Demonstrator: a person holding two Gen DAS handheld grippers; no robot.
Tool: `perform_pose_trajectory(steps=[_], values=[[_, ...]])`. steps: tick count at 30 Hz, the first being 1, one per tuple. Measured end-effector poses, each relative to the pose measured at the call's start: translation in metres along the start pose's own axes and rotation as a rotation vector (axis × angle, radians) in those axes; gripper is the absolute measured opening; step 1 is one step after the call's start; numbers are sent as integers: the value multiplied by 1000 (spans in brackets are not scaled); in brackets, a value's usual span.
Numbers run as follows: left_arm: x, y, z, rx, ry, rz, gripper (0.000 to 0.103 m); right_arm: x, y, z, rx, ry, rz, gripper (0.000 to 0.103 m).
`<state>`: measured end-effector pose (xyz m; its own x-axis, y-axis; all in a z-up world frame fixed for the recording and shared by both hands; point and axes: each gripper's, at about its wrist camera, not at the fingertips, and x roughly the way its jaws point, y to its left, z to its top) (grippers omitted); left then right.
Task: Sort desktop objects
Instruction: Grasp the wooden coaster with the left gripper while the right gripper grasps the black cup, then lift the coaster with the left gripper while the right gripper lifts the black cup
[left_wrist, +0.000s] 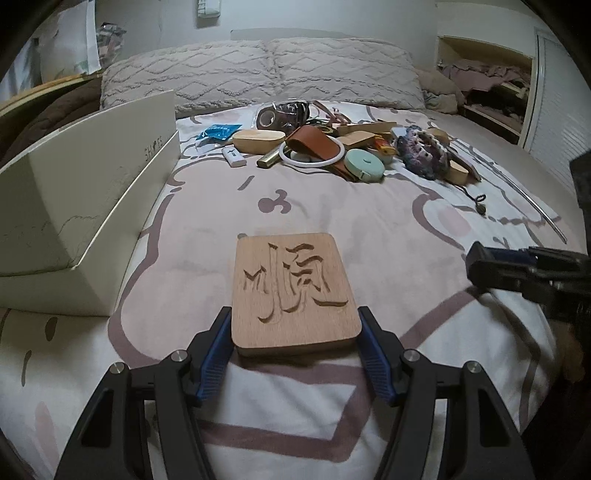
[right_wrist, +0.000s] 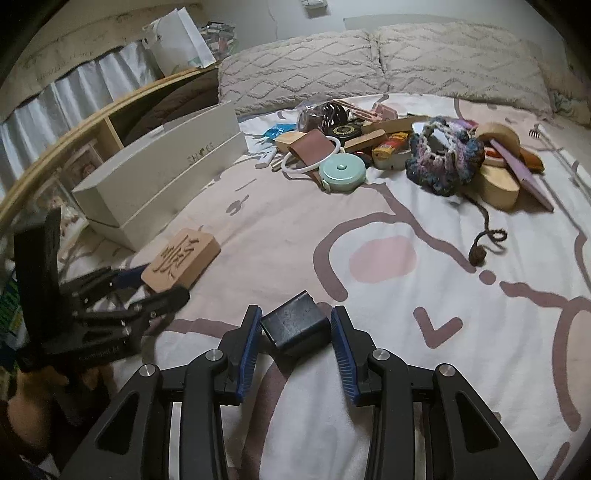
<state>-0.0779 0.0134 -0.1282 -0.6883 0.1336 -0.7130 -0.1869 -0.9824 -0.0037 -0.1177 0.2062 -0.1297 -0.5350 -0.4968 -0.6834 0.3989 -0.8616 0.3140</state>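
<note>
Barely begun: carved wooden block (left_wrist: 293, 291) clamped by left gripper (left_wrist: 295, 332), dark block (right_wrist: 295, 328) pinched by right gripper (right_wrist: 295, 332); pile (left_wrist: 332, 144) left unsorted

The left tongs (left_wrist: 295, 325) grip a wooden block (left_wrist: 293, 291) carved with a character, their blue pads pressed against its near side edges, over the patterned bed cover (left_wrist: 388, 229). To the left stands an open white shoe box (left_wrist: 88, 192). The right tongs (left_wrist: 517, 269) reach in from the right edge. Far across the bed lies a heap of small things: a mint tape measure (left_wrist: 364, 164), a white ring (left_wrist: 312, 153), a brown leather piece (left_wrist: 314, 142), a crocheted pouch (left_wrist: 424, 151). Two pillows (left_wrist: 258, 74) lie beyond.
</note>
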Motion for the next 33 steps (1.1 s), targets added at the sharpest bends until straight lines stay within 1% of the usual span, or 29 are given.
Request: perform_pose_trajectory(steps=[2, 4, 6, 8, 12, 17, 19, 22, 25, 29, 30, 33], values=[[1, -1, 1, 2, 1, 4, 65, -1, 1, -1, 1, 5, 12, 41], [2, -1, 1, 3, -1, 9, 65, -3, 4, -3, -6, 7, 19, 50], [2, -3, 1, 9, -2, 16, 65, -5, 12, -5, -26, 4, 22, 65], [2, -3, 1, 10, -2, 19, 65, -6, 17, -8, -41, 4, 17, 72], [2, -3, 1, 6, -4, 15, 65, -8, 22, -13, -37, 8, 23, 73], [2, -3, 1, 3, -3, 11, 65, -12, 26, -17, -5, 13, 90, 73], [2, -2, 1, 1, -3, 9, 65, -15, 28, -16, -12, 5, 81, 73], [2, -2, 1, 3, -4, 11, 65, -16, 22, -10, -13, -8, 26, 73], [1, -2, 0, 2, -4, 11, 65, -13, 13, -1, -15, -1, 10, 73], [1, -1, 0, 0, -5, 10, 65, -6, 10, 1, -7, 27, 40, 73], [1, -1, 0, 0, -6, 9, 65, -5, 11, 0, -2, 34, 61, 73], [1, -1, 0, -2, -6, 9, 65, -6, 17, -6, -5, 41, 77, 73]])
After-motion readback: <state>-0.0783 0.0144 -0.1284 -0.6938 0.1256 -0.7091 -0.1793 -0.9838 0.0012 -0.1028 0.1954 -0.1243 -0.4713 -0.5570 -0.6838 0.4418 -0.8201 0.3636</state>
